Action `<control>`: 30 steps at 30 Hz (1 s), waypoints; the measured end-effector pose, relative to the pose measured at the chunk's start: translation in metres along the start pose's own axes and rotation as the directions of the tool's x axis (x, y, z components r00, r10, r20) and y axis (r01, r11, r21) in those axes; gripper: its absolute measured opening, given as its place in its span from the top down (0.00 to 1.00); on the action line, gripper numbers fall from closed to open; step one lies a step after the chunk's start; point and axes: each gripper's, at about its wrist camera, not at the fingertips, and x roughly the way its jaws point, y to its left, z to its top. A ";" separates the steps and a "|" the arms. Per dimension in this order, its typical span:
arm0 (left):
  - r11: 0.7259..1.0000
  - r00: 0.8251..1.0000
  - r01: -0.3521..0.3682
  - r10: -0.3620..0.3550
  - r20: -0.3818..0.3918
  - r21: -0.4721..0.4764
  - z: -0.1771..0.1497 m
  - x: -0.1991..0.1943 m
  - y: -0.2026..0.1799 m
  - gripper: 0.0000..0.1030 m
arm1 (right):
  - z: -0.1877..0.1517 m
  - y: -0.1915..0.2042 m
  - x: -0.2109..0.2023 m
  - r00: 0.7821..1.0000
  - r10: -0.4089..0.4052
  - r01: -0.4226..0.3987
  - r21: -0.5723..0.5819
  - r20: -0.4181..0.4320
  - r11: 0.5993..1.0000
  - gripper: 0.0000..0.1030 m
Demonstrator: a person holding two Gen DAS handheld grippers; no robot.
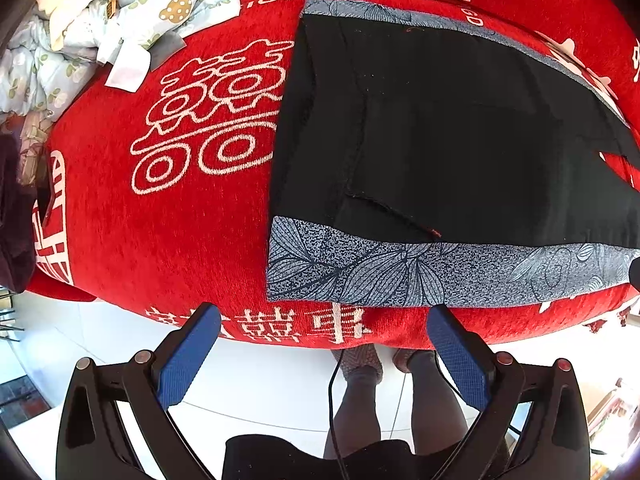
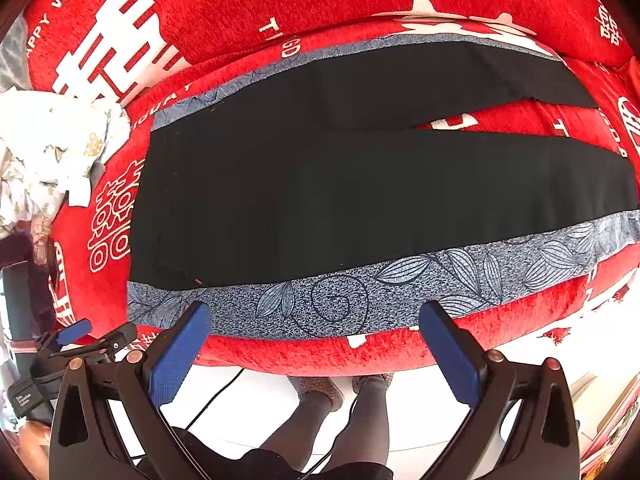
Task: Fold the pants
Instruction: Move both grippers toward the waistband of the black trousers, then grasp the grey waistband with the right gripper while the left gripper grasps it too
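Lying flat on a red cover (image 2: 248, 4), the pants (image 2: 320, 200) are black with grey patterned side bands, waist toward the left. The left wrist view cuts the legs off at its right edge; only the right wrist view shows both legs spreading apart with red between them. The left gripper (image 1: 324, 320) and right gripper (image 2: 316, 316) both hang over the near edge, fingers wide apart, holding nothing. A heap of pale bedding (image 1: 92, 28) sits beyond the waist, washed out in the right view.
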 end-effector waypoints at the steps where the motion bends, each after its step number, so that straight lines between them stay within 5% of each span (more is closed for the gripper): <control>1: 1.000 1.000 0.010 -0.010 -0.003 -0.007 0.000 0.000 0.001 0.00 | -0.001 0.001 0.001 1.000 0.000 0.000 0.003 0.002 1.000 0.00; 25: 0.999 0.999 0.032 -0.032 0.014 -0.005 0.005 0.002 -0.001 0.00 | -0.007 -0.001 0.005 1.000 0.016 -0.016 0.015 0.012 1.000 0.00; 30: 0.993 0.994 0.106 -0.105 0.018 -0.051 0.003 0.011 0.001 0.00 | -0.008 -0.010 0.015 0.996 0.087 -0.087 0.032 -0.004 0.996 0.00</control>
